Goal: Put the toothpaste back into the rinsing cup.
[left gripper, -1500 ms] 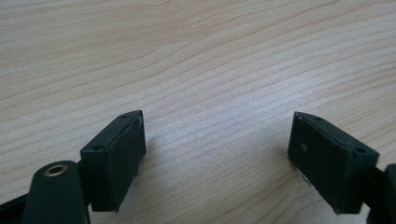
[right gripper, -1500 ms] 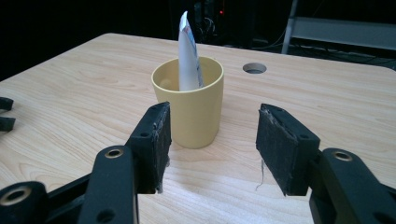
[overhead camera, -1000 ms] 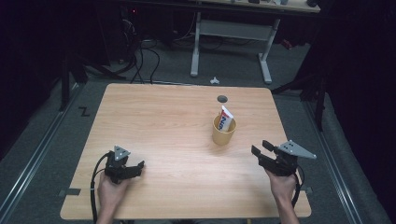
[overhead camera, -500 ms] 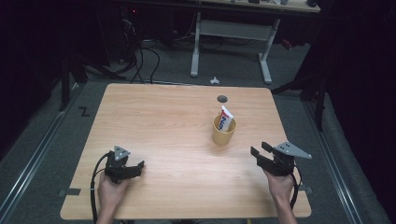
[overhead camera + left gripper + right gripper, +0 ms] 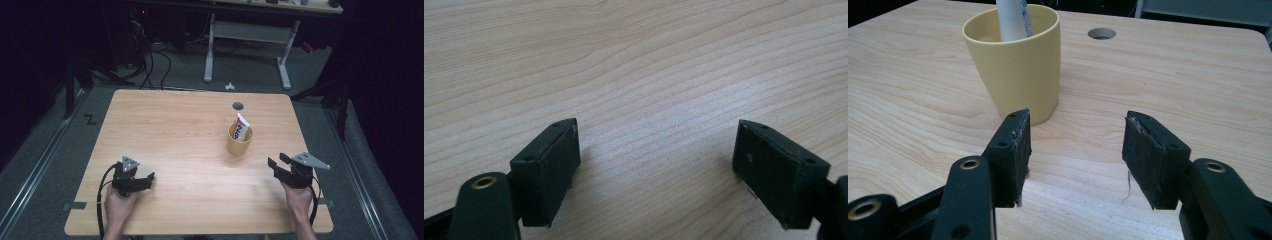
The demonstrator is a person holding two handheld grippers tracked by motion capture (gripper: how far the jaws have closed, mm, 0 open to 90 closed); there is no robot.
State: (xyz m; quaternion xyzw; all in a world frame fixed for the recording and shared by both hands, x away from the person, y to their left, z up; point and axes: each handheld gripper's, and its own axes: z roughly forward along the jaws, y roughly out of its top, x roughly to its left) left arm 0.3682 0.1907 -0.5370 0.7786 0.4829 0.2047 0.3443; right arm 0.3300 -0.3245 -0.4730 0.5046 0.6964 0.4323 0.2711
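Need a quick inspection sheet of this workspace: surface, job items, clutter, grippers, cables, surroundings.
Surface: light wooden table, round hole near its far edge.
Job's things: yellow cup upright, right of centre, with a toothpaste tube standing in it, leaning.
Clutter: nothing seen on the table.
Grippers: left gripper low over the near left part, jaws open, nothing between. Right gripper near right, jaws open, empty, short of the cup.
Cables: one cable trails from the left gripper; more on the floor beyond the table.
Surroundings: dark room, a white-legged desk behind, small white object on the floor.
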